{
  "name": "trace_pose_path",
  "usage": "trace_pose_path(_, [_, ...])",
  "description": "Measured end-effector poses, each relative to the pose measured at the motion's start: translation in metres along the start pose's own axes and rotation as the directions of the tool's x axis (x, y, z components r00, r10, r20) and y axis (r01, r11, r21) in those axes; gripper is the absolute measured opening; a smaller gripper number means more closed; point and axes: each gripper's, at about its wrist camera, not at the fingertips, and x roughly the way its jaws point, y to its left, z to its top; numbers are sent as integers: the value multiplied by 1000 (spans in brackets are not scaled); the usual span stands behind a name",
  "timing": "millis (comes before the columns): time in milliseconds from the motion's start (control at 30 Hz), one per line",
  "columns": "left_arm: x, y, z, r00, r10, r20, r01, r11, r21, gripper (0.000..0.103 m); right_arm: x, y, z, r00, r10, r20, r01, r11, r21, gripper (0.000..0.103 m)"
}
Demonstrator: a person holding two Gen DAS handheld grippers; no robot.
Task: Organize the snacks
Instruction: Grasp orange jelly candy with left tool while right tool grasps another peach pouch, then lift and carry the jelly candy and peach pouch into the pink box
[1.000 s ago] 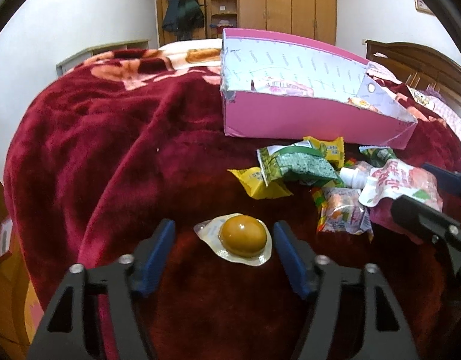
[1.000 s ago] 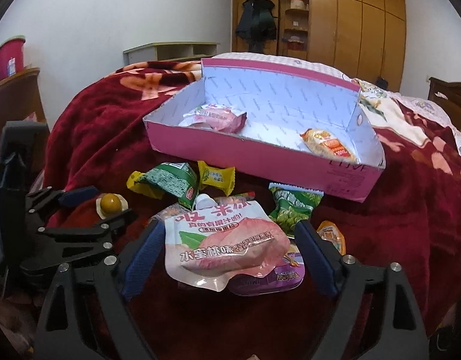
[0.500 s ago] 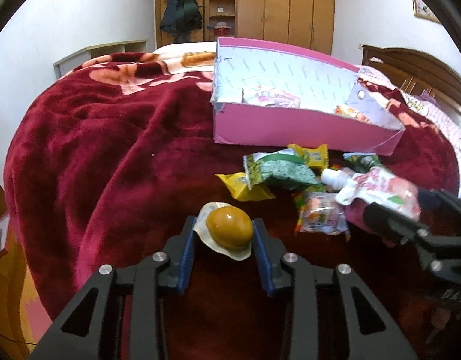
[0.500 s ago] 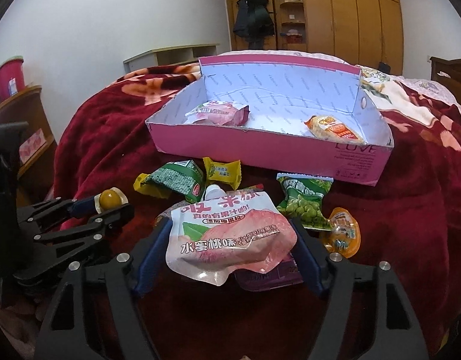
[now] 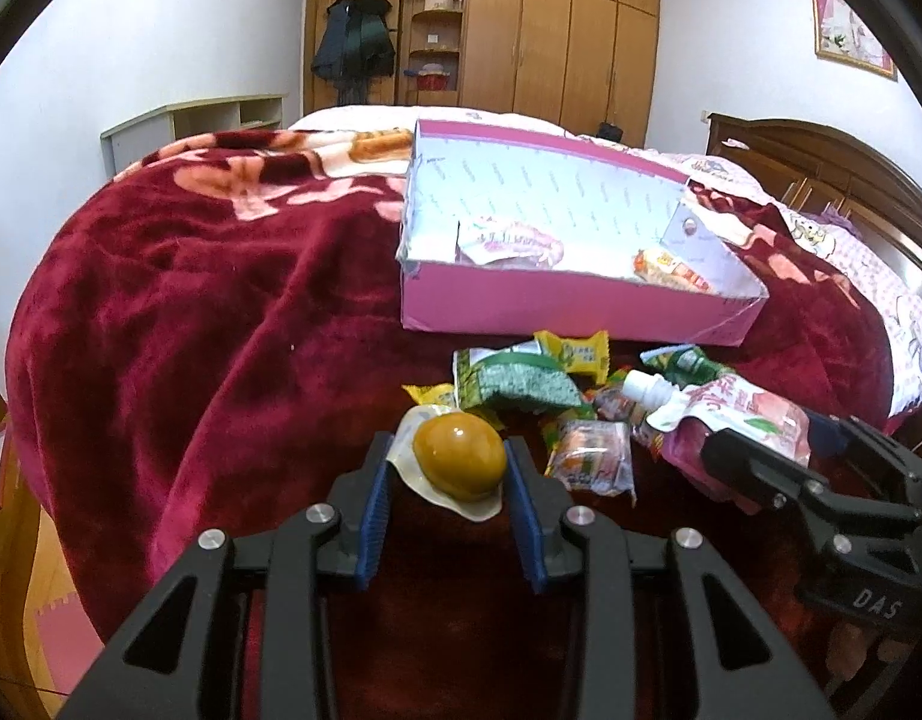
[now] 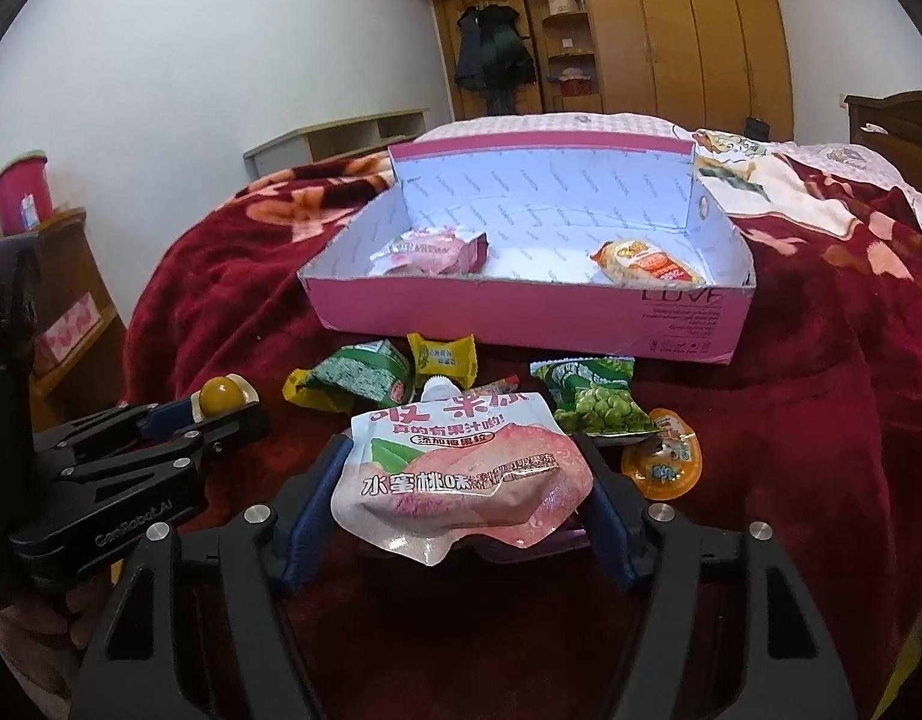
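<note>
On the red blanket (image 5: 209,312) of the bed, just short of the pink box (image 5: 557,309), my loose snacks lie heaped so either hand can reach them and drop them over the box's low front wall. Two packets already sit inside it: a pink one (image 6: 428,252) at the left and an orange one (image 6: 644,264) at the right.

My left tool (image 5: 449,483) is nearly closed, its blue pads squeezing the clear blister of the brown egg snack (image 5: 458,456). That egg sits right between the fingertips, held by its sides, probably so the dome cannot roll out. I cannot tell whether it has left the blanket.

My right tool (image 6: 461,498) is closing around the peach jelly pouch (image 6: 455,468). The pouch lies flat between the jaws, capped spout pointing away toward the box, a purple pack (image 6: 557,540) under it. The pads look to be at its crumpled edges, so I judge the grip is just taking. I came at it across its width since the soft pouch would fold otherwise.

Green peas (image 6: 599,405), a seaweed pack (image 6: 365,381), yellow candy (image 6: 443,357) and an orange jelly cup (image 6: 662,462) wait between tools and box.
</note>
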Motion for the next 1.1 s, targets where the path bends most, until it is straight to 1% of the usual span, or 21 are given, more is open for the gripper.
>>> trace_pose_path(100, [-3,-1,3,1000,0,6,0,1000,-2,37,-7,0,2,1000,4,16,-4,1000,5,72])
trace_pose_path(233, [-6,-1,8,1000,-17,12,17,1000,-11,37,-16,-1,4,999,9,38,-9,1000,13,72])
trace_pose_path(567, [-14,-5,21,998,-29,50,29,1000,2,37,-33,-6,10,997,18,77,-21,999,34,72])
trace_pose_path(667, [-14,-8,25,998,-30,60,30,999,12,37,-37,-6,13,996,13,85,-15,999,29,72])
trace_pose_path(967, [-11,-26,48,994,-67,85,61,996,67,37,-44,-7,20,994,-14,111,14,1000,4,72])
trace_pose_path(1100, [-3,-32,58,992,-85,90,79,994,70,37,-46,-9,26,992,-24,125,25,1000,-6,72])
